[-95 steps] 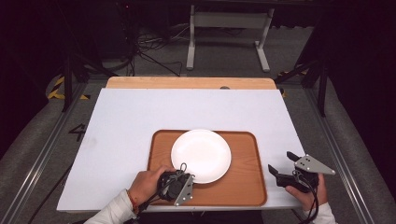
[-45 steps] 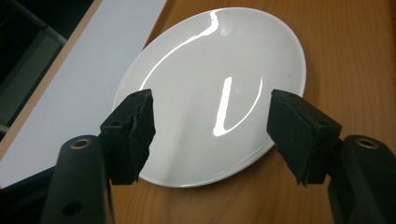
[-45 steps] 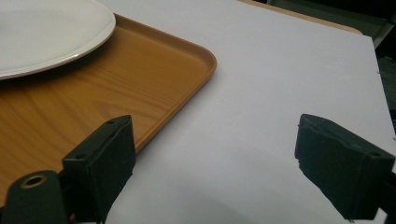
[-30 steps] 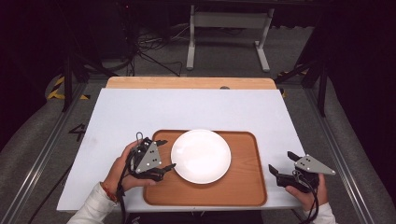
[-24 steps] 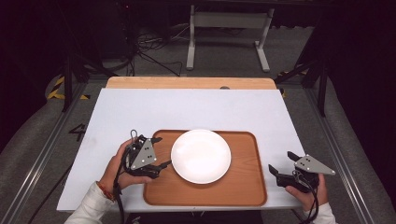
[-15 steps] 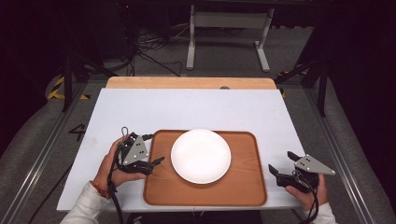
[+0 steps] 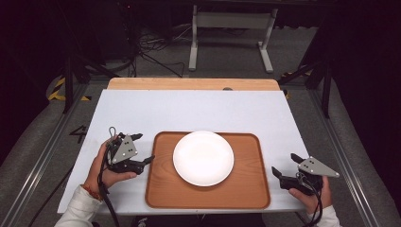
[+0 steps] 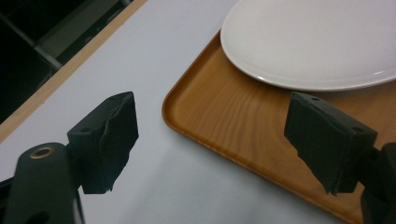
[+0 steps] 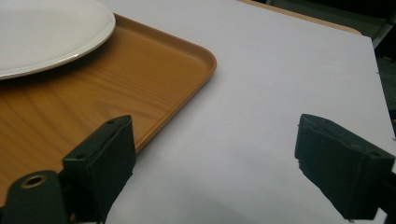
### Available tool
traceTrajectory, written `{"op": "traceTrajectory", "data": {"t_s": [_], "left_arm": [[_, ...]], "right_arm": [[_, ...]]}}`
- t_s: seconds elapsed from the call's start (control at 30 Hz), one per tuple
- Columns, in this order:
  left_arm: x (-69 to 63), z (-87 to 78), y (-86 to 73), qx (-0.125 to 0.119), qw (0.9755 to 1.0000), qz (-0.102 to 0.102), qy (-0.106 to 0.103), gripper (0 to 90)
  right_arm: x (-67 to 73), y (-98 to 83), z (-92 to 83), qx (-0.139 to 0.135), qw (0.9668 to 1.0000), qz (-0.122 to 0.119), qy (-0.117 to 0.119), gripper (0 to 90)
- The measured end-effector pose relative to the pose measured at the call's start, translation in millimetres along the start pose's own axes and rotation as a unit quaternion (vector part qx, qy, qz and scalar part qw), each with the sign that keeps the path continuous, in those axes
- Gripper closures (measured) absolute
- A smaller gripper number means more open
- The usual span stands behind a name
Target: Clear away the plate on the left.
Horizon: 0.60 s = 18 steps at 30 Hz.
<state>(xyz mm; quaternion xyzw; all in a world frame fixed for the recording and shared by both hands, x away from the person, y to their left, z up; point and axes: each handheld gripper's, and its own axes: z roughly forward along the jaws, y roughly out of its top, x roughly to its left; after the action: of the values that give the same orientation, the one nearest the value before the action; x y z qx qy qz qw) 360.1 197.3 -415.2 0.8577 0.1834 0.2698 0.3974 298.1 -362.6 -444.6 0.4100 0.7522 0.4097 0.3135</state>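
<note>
Right, the white tabletop [image 7: 189,111] fills the middle of the scene, with a strip of bare wood along its far edge. Sitting toward its near side is a wooden tray [image 7: 250,187] with rounded corners and a low rim, and on that tray, a little left of centre and toward the far rim, rests a plain white plate [image 7: 203,158]. The plate is empty, smooth, with no printing or mark to read on it; nothing legible on the tray or tabletop either.

Over on the left, the left tool [image 7: 140,149] is held in a hand just beside the tray's left rim, pointing right toward it. Its jaws stand wide apart with nothing between them; in the left gripper view one jaw hangs over the white surface and the other over the tray's wood, the tray's rounded corner lying between the two.

On the right, the right tool [image 7: 285,169] sits near the tray's near right corner, held in the other hand, pointing left. Its jaws are spread wide too and empty; in the right gripper view one jaw is over the tray's edge, the other over bare white surface.
</note>
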Motion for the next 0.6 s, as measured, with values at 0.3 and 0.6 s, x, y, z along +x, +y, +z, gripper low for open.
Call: {"op": "traceTrajectory", "data": {"t_s": [0.3, 0.6], "left_arm": [[11.3, -11.6, -19.0, 0.004, 0.9995, -0.025, 0.017, 18.3], [18.3, -21.0, -38.8, 0.015, 0.9983, -0.048, 0.03, 18.3]], "right_arm": [[-0.2, -0.3, 0.4, 0.0, 1.0, 0.0, 0.0, 13.1], [-0.4, -0.4, 0.8, 0.001, 1.0, 0.0, 0.0, 13.1]]}}
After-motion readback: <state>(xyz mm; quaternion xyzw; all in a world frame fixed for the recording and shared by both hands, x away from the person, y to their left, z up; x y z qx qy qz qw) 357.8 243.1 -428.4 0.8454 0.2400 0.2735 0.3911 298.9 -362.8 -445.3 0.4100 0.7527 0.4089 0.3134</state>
